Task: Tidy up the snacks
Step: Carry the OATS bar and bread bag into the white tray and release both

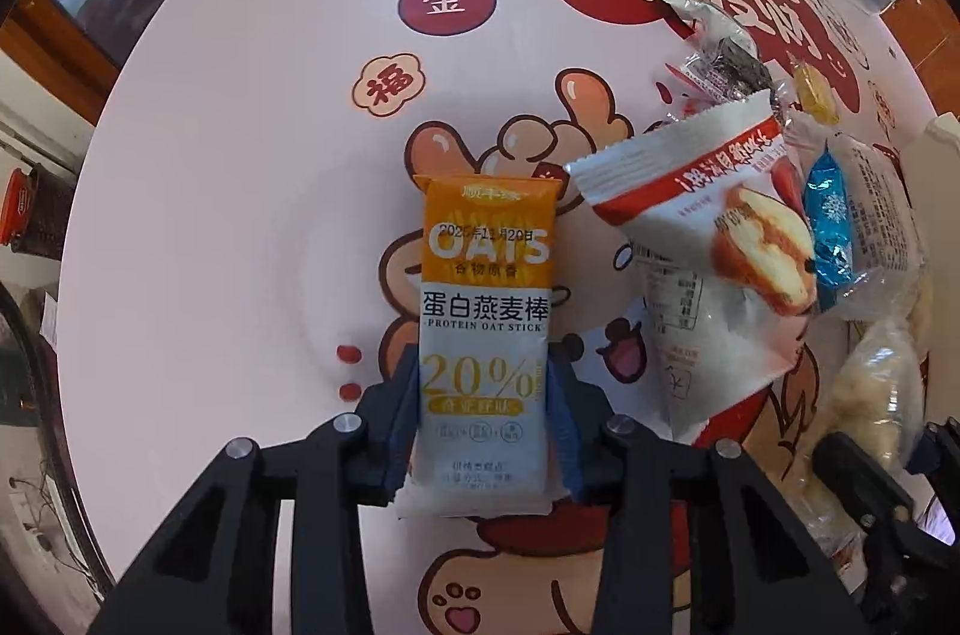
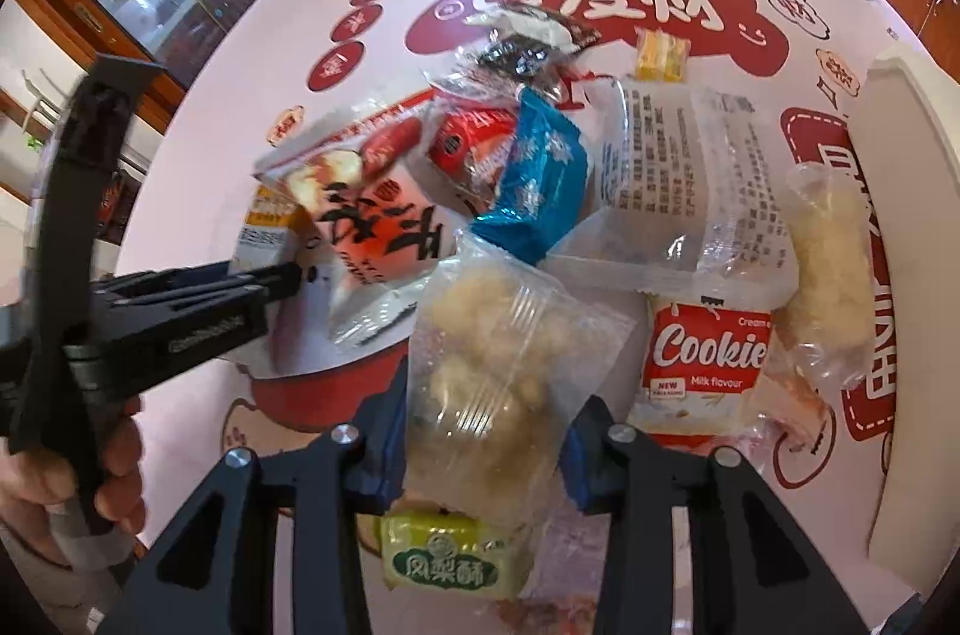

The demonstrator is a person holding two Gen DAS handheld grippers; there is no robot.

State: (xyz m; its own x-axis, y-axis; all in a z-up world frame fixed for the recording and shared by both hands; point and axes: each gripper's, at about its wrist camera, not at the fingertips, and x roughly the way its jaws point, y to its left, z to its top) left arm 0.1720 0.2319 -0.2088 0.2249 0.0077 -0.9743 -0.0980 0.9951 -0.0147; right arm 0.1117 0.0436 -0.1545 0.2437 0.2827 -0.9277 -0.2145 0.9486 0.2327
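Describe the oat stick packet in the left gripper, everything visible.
The oat stick packet is a slim, glossy plastic sachet, sealed and flat, orange at the top and white below, printed "OATS", "PROTEIN OAT STICK" and "20%", with a stamped date across the top. It points lengthwise away from the left wrist camera, over the printed tablecloth. The left gripper is shut on its lower half, blue pads pressing both long edges. Its upper part stands clear of the white bread packet to its right.
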